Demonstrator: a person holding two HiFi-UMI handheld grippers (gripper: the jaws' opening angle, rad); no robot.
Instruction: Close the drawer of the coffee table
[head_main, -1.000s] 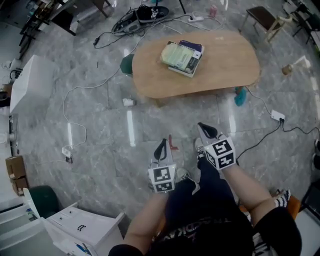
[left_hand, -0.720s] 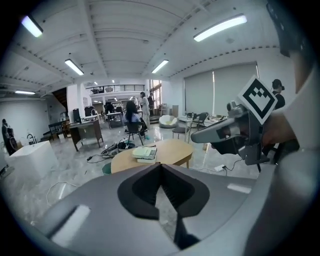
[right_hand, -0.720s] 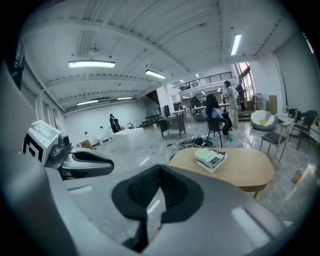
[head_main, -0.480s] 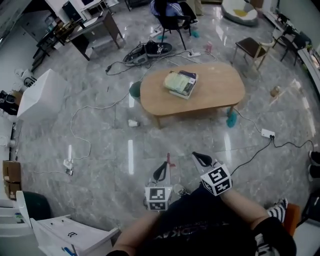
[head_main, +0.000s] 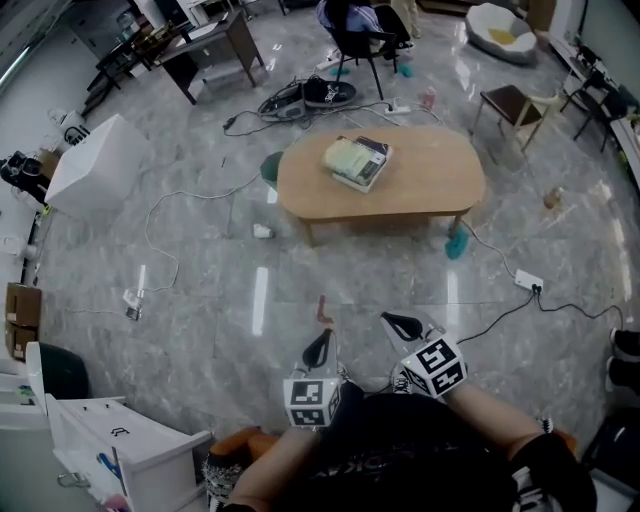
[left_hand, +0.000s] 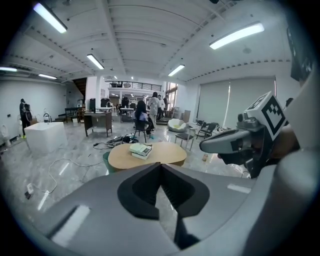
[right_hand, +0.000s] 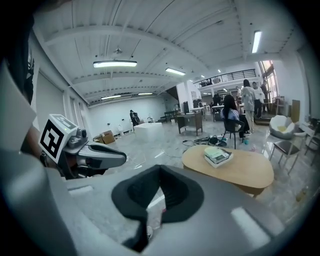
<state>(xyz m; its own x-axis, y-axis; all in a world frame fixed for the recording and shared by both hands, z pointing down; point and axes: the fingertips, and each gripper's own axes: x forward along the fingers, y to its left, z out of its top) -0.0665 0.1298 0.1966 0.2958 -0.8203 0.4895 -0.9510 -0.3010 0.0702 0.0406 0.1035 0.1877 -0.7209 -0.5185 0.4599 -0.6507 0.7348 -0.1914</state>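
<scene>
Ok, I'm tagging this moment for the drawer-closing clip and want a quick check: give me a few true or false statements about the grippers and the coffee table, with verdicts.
1. The left gripper is shut with nothing between its jaws. True.
2. The right gripper is clamped on a book. False: its jaws are shut on nothing.
3. A stack of books lies on the coffee table. True.
4. Both grippers are touching the coffee table. False: they are held close to the person, well apart from it, with open floor between.
</scene>
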